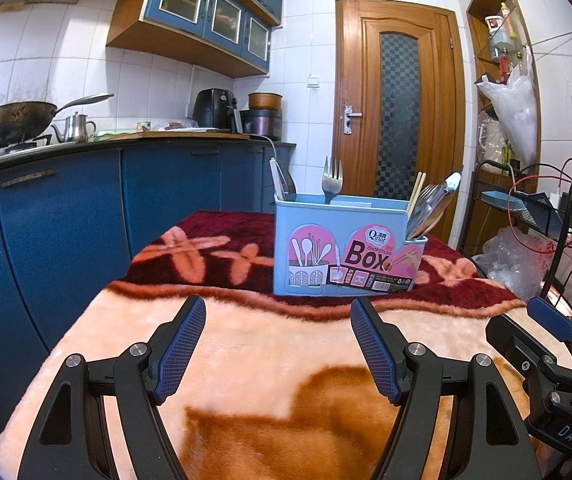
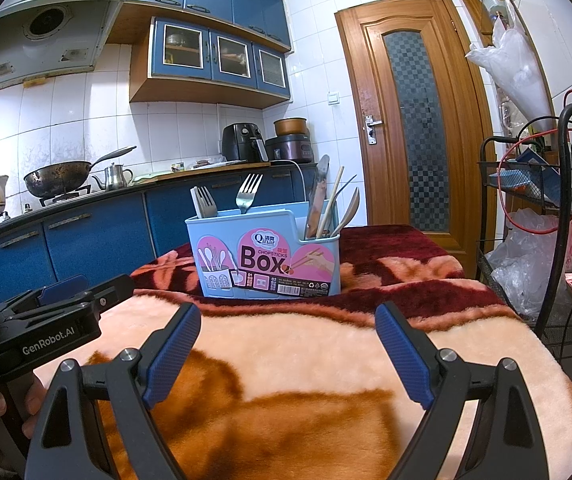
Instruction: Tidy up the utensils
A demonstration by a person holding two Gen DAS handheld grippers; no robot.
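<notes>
A light blue chopsticks box (image 1: pixel 345 248) with a pink label stands upright on the blanket-covered table, also in the right wrist view (image 2: pixel 266 256). In it stand a metal fork (image 1: pixel 331 182) (image 2: pixel 248 194), a white-handled utensil (image 1: pixel 280 182) at the left, and chopsticks (image 1: pixel 415 192) with spoons (image 1: pixel 431 210) in the right compartment (image 2: pixel 327 208). My left gripper (image 1: pixel 278 312) is open and empty, hovering over the blanket short of the box. My right gripper (image 2: pixel 287 318) is open and empty, also short of the box. Each gripper shows at the edge of the other's view.
A plush peach, orange and maroon blanket (image 1: pixel 246 360) covers the table. Blue kitchen cabinets (image 1: pixel 66 216) run along the left with a wok (image 1: pixel 14 120) and kettle on top. A black wire rack (image 2: pixel 545 240) with bags and cables stands at the right. A wooden door (image 1: pixel 397 100) is behind.
</notes>
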